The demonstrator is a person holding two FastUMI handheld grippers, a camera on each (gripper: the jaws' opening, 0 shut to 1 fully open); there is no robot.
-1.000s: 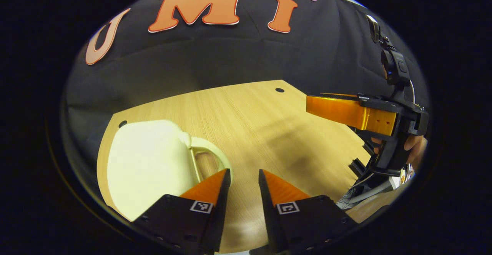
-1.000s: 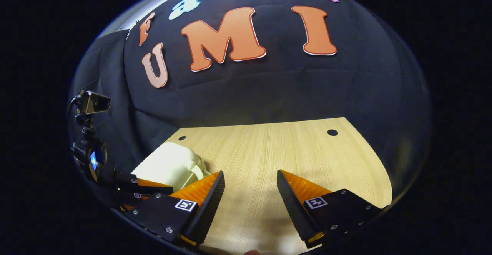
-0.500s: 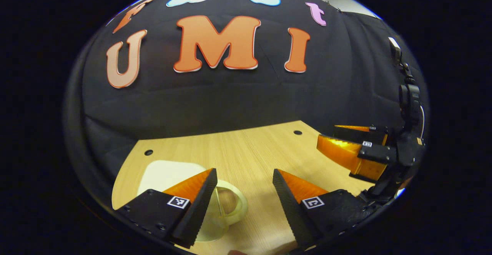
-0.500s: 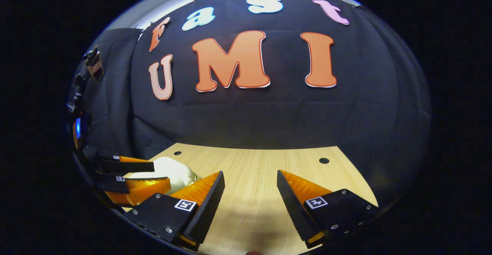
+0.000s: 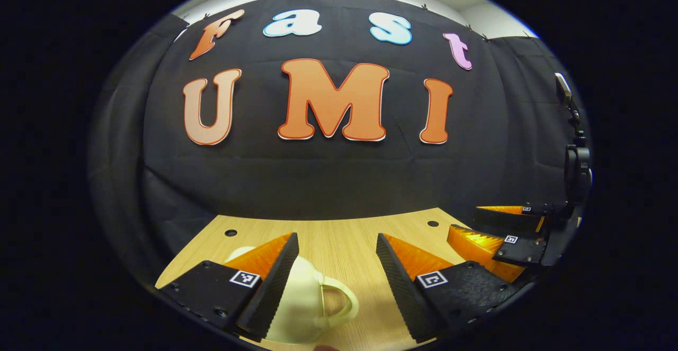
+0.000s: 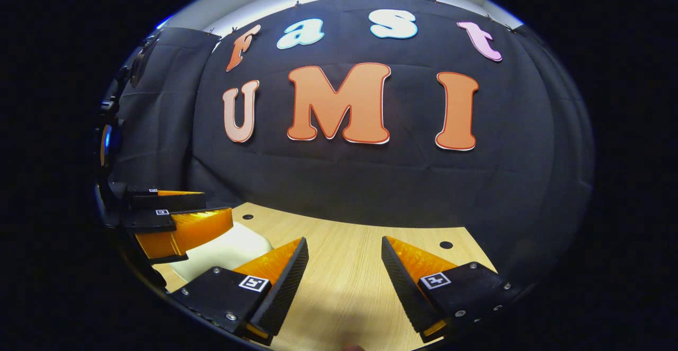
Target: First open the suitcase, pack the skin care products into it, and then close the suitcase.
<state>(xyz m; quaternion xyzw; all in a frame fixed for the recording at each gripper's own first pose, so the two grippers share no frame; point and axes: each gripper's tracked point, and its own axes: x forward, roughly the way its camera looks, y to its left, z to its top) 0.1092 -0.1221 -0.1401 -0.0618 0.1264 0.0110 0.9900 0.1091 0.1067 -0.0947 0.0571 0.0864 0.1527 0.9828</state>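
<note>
A cream hard-shell suitcase [image 5: 304,300] lies shut on the wooden table [image 5: 344,229], its loop handle [image 5: 341,300] pointing right. My left gripper [image 5: 336,237] hovers open above it, the left finger over the shell and the handle below the gap. In the right gripper view the suitcase [image 6: 233,248] lies at the lower left, partly hidden behind the left gripper [image 6: 217,206]. My right gripper [image 6: 344,240] is open over bare table [image 6: 344,287] to the right of the case. It also appears at the right edge of the left gripper view, as the right gripper [image 5: 476,224].
The black cloth wall stands close behind the table's far edge. Small round holes [image 5: 230,232] [image 6: 446,245] mark the tabletop near its back corners. Bare wood stretches to the right of the suitcase.
Both views have tilted up and drawn back, so the suitcase sits lower and smaller. My left gripper's fingers have spread wider. The right gripper has stayed open.
</note>
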